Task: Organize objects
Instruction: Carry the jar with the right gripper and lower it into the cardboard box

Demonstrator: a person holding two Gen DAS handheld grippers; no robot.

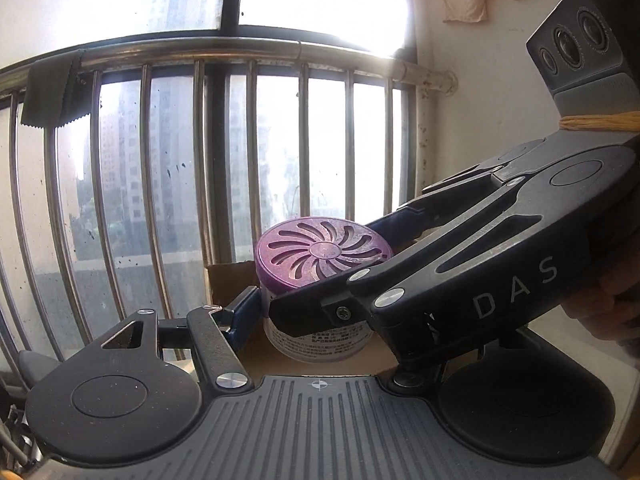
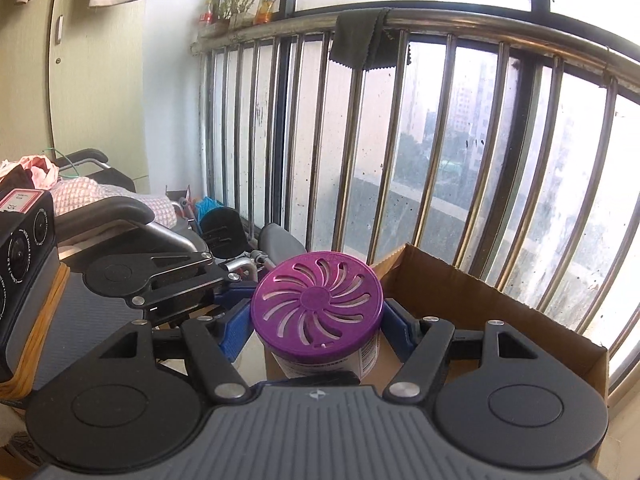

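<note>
Two grippers are converging on one purple-lidded canister (image 2: pixel 318 312); the canister is standing upright over a cardboard box (image 2: pixel 480 304), its axis vertical and its vented lid (image 1: pixel 322 250) facing up; the right gripper (image 2: pixel 316 330) is clasping it, blue pads (image 2: pixel 234 336) pressing against both sides just under the lid; the left gripper (image 1: pixel 280 312) is spreading wide, its near finger (image 1: pixel 240 316) standing just beside the canister, and its other finger is hidden behind the right gripper; a railing (image 2: pixel 440 128) is running behind.
</note>
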